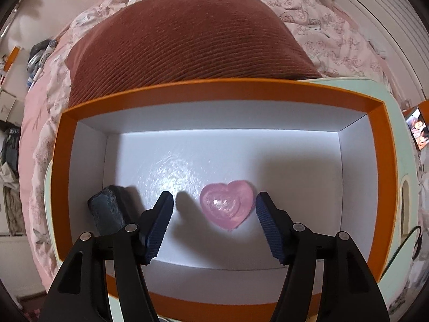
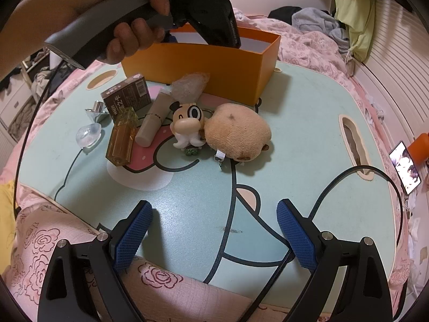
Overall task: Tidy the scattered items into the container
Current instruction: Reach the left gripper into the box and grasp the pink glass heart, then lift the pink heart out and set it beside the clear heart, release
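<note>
1. Left wrist view, far left: bedside clutter (image 1: 10,107), squeezed by the lens, hard to make out.
2. Inside the orange box (image 1: 57,187), at the left: a dark block (image 1: 107,209), lower end cut off behind the left finger (image 1: 158,228); cannot tell what it is.
3. Left gripper (image 1: 214,201) pointed down into the box, jaws apart, nothing pressed between the pads.
4. Pink heart (image 1: 228,205) flat on the white box floor, between the fingertips, nearer the right one; contact with that pad unclear.
5. Behind the box: a brown pillow (image 1: 187,35) on the rose quilt (image 1: 335,35); a phone (image 1: 419,131) at the right edge, partly cut off.
6. Right wrist view, upper left: a hand (image 2: 134,26) on a grey handle, hiding part of the box's near wall and opening; that gripper's tips out of sight behind the wall.
7. On the mint table (image 2: 308,147), left to right: a clear dome (image 2: 88,134), a shiny metal piece (image 2: 97,111) half hidden, a brown carton (image 2: 127,98), an amber bottle (image 2: 122,139), a beige tube (image 2: 152,118), crinkled wrap (image 2: 189,86), a moustached figure (image 2: 187,126), a tan plush (image 2: 238,131) overlapping it.
8. Right gripper (image 2: 214,209) above bare table, jaws wide apart, empty; a black cable (image 2: 348,177) looping by its right finger.
</note>
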Available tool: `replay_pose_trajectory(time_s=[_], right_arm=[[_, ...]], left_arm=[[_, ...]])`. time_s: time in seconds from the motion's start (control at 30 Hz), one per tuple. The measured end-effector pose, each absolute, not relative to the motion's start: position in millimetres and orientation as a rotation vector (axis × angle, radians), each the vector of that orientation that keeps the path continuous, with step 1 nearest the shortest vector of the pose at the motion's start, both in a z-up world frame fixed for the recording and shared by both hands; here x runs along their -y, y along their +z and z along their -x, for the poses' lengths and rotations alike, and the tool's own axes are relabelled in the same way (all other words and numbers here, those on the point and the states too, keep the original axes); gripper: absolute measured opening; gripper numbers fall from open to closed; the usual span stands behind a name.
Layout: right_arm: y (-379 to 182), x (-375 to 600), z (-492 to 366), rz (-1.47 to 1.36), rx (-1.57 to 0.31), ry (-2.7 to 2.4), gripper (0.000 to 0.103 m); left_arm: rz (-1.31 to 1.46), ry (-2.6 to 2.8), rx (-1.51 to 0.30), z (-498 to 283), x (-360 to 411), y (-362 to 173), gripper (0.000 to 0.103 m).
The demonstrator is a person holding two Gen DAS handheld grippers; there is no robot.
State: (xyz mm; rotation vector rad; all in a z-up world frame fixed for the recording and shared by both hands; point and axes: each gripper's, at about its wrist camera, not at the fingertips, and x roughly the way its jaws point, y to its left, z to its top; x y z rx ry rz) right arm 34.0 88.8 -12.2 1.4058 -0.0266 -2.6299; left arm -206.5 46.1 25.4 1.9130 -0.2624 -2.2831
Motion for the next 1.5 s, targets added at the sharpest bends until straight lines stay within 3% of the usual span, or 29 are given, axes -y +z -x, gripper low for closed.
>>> replay_pose_trajectory(time_s=[0.23,0.27,0.3,0.33,0.6,0.73,0.9,1.03,1.3,1.5], right_arm=[[-12,-89,-34,-1.406,0.023,-2.631,0.094],[-12,-89,-34,-1.406,0.023,-2.631,0.094],[-12,-89,-34,-1.405,0.023,-2.631,0.094],[-12,-89,-34,-1.406,0.021,-2.632,0.094],[-12,-89,-34,-1.405,0.019,-2.632,0.094],[-12,-89,-34,-1.406,0.014,-2.633,0.094],[-13,-89,-34,-1.406,0.011,-2.634,0.094],[-13,-88,-34,-1.406,0.009,-2.634,0.094],[-13,-88,-34,-1.405,0.006,-2.635,0.094],[-13,-88,-34,-1.406,0.003,-2.636,0.095]], left_arm=[[-1.887,-2.340,0.288,212,-54,20,0.063],[-1.901,-2.346,0.261,212,-53,20,0.060],[-1.925,-2.356,0.220,218,-57,16,0.045],[-1.943,-2.353,0.190,227,-63,9,0.041],[-1.894,-2.378,0.271,221,-70,17,0.040],[-1.721,-2.484,0.268,206,-65,57,0.040],[-1.481,-2.622,0.388,160,-68,113,0.040],[-1.385,-2.685,0.370,110,-59,130,0.040],[-1.415,-2.690,0.266,36,-44,85,0.040],[-1.445,-2.666,0.152,24,-43,45,0.041]])
